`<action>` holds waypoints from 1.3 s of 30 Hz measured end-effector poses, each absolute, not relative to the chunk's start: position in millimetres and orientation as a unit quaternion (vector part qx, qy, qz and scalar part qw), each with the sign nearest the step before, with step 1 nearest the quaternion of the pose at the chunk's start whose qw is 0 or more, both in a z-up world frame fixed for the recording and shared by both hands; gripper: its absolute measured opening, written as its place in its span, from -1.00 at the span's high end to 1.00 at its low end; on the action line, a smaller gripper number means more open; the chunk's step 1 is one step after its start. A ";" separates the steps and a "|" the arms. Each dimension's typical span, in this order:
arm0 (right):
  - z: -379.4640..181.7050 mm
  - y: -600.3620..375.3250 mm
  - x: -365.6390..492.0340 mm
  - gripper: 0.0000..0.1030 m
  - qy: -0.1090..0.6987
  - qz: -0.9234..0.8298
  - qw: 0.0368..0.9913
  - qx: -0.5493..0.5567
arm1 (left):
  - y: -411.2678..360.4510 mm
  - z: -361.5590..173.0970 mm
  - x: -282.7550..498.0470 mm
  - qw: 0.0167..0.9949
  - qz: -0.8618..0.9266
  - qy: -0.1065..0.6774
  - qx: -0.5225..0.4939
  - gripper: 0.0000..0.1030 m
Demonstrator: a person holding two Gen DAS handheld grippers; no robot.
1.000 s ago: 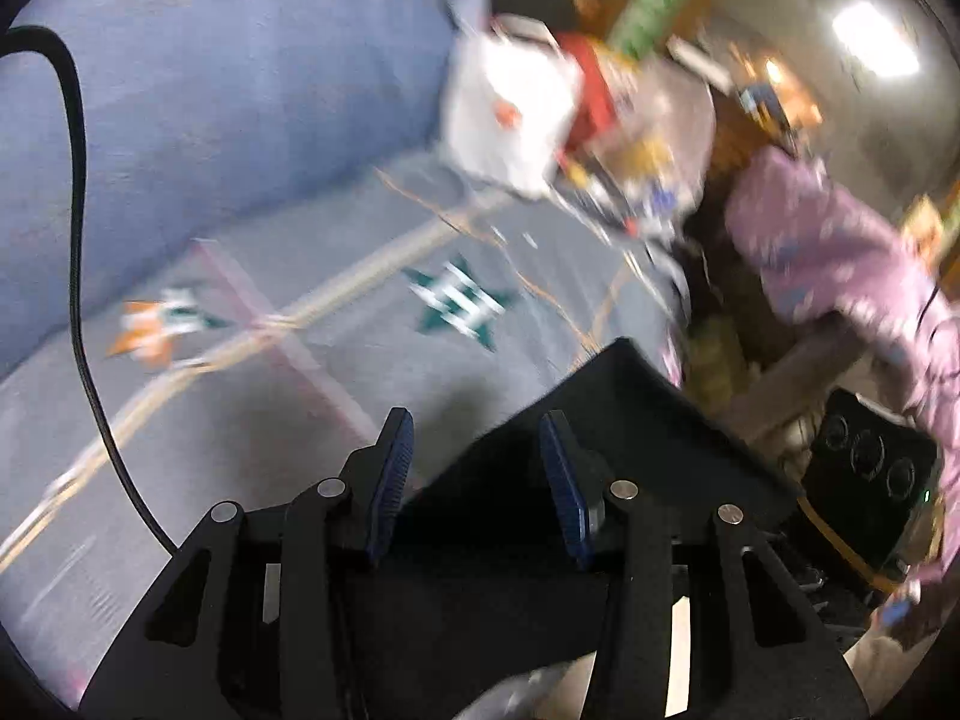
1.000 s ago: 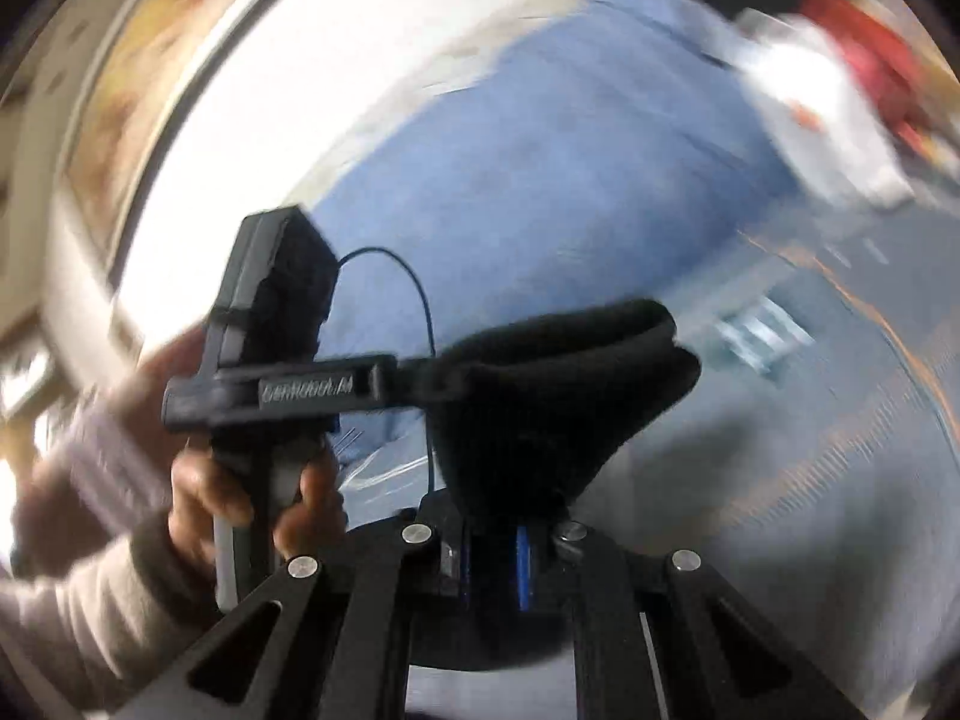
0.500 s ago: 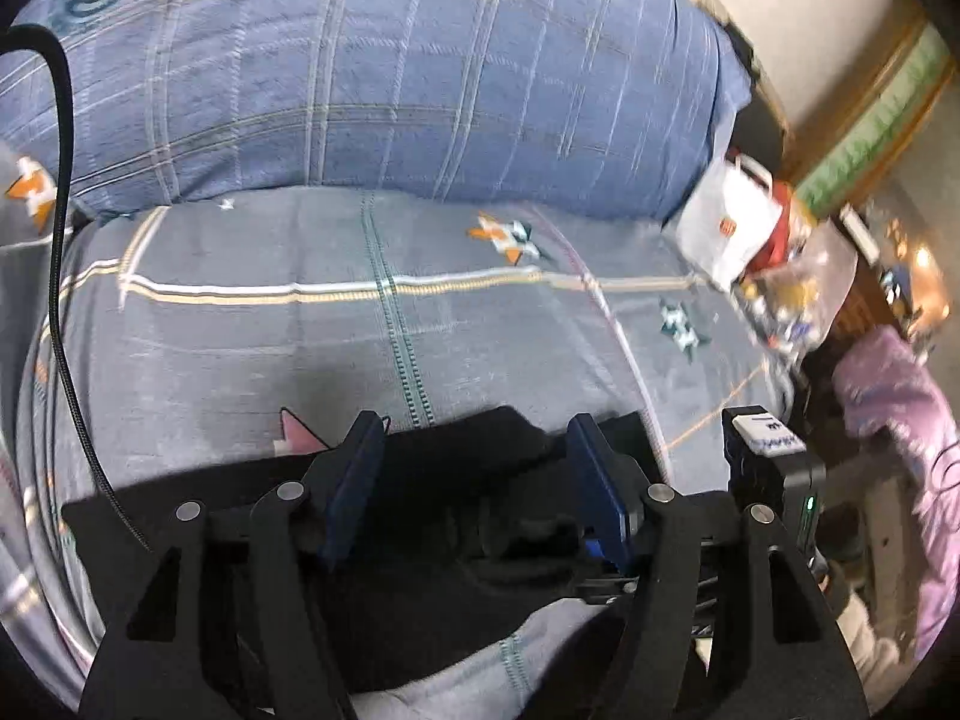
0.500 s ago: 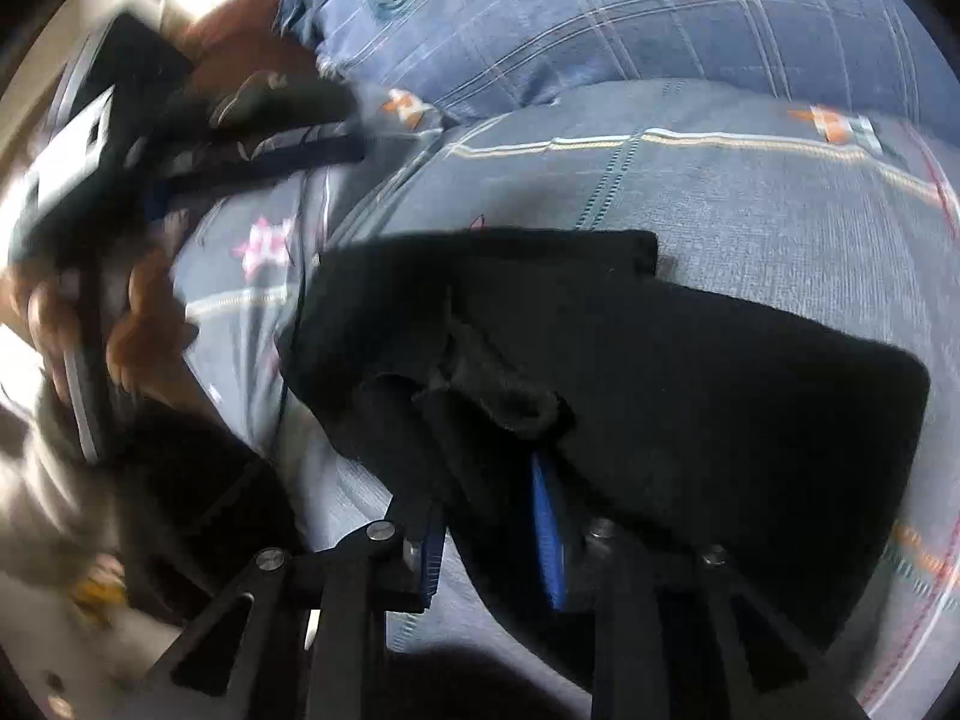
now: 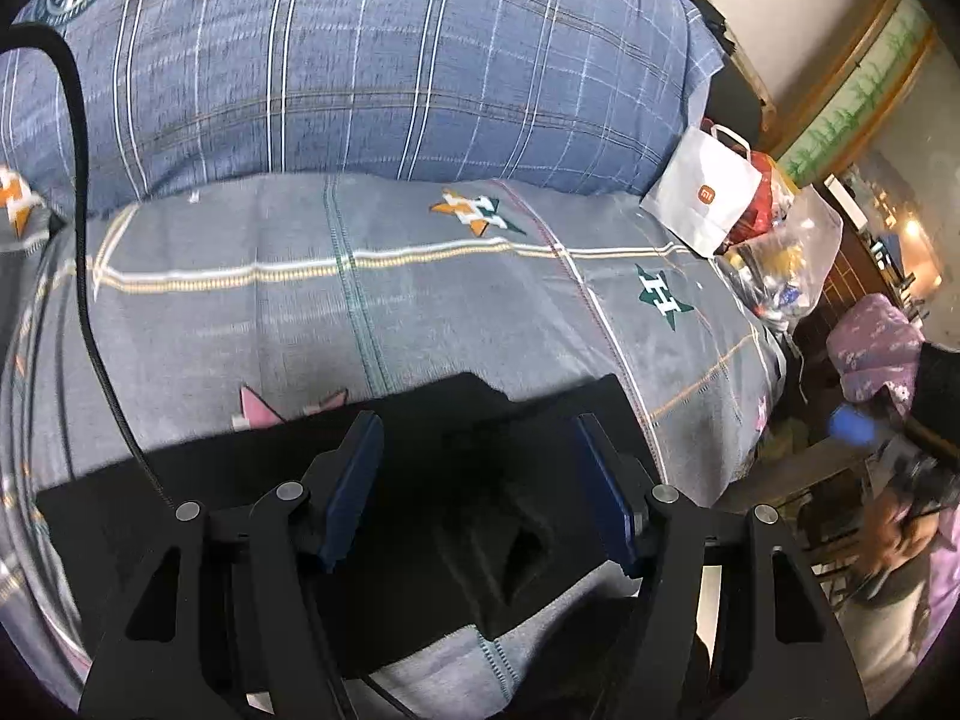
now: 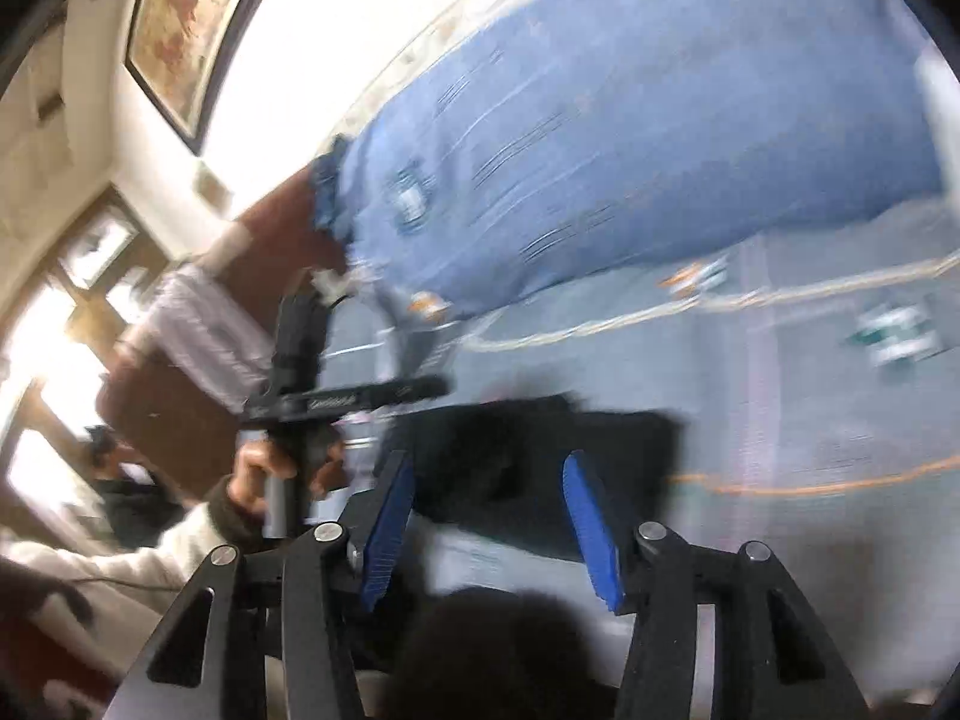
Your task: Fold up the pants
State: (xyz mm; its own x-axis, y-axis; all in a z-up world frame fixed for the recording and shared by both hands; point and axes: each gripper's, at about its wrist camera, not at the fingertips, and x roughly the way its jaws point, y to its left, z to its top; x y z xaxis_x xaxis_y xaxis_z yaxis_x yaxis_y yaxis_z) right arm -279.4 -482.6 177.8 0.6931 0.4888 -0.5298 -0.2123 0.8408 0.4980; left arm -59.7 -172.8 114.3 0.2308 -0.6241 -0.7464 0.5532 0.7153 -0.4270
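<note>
Pants (image 5: 420,516), black and folded into a flat block, lie on the bed (image 5: 456,312) across the lower centre of the left wrist view, partly behind the gripper's fingers. Left gripper (image 5: 477,495): blue pads apart and opening, above the cloth, which shows between them but is not pressed by either pad. A grey bedspread bears star emblems, one green with a white letter "H" (image 5: 663,295) at right of centre, one orange and green (image 5: 477,210) above centre. A blue plaid pillow (image 5: 372,60) fills the upper half of that frame. At upper right stands a white paper bag (image 5: 705,201) with a small orange square logo reading "mi". A black cable (image 5: 84,276) runs down the left edge.

Right gripper (image 6: 489,519), in the blurred right wrist view: blue pads apart and opening, nothing clamped; the pants (image 6: 540,450) lie beyond them at lower centre. At left of centre a hand (image 6: 270,471) holds the handle of the left gripper (image 6: 354,399), whose side carries white lettering too blurred to read. A framed picture (image 6: 186,18) hangs at upper left.
</note>
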 end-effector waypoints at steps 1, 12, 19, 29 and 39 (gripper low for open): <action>186.1 -482.6 -281.8 -0.17 0.342 0.168 0.905 0.189 | -172.5 109.6 -60.0 0.780 -0.375 0.500 -0.042 -0.26; 74.9 -421.8 -214.0 -0.22 0.446 0.027 0.888 0.109 | -190.1 85.8 -54.9 0.739 -0.368 0.564 -0.033 -0.26; 33.3 -436.8 -174.5 0.34 0.436 0.052 0.883 0.166 | -208.0 49.6 -52.2 0.711 -0.339 0.615 -0.025 -0.26; 49.3 -428.9 -181.4 0.54 0.400 0.054 0.911 0.085 | -227.2 47.2 -67.5 0.758 -0.310 0.567 0.093 0.04; 83.1 -431.4 -198.3 0.31 0.361 0.105 0.921 0.105 | -167.0 59.0 -70.2 0.783 -0.266 0.561 -0.035 0.05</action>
State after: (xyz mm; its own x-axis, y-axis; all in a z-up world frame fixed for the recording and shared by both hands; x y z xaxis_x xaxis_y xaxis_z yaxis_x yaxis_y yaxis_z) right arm -198.3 -431.4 83.1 0.7170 0.2693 -0.6429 -0.1176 0.9559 0.2693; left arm -70.2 -167.0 59.0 0.2282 -0.4557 -0.8604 0.3774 0.8560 -0.3533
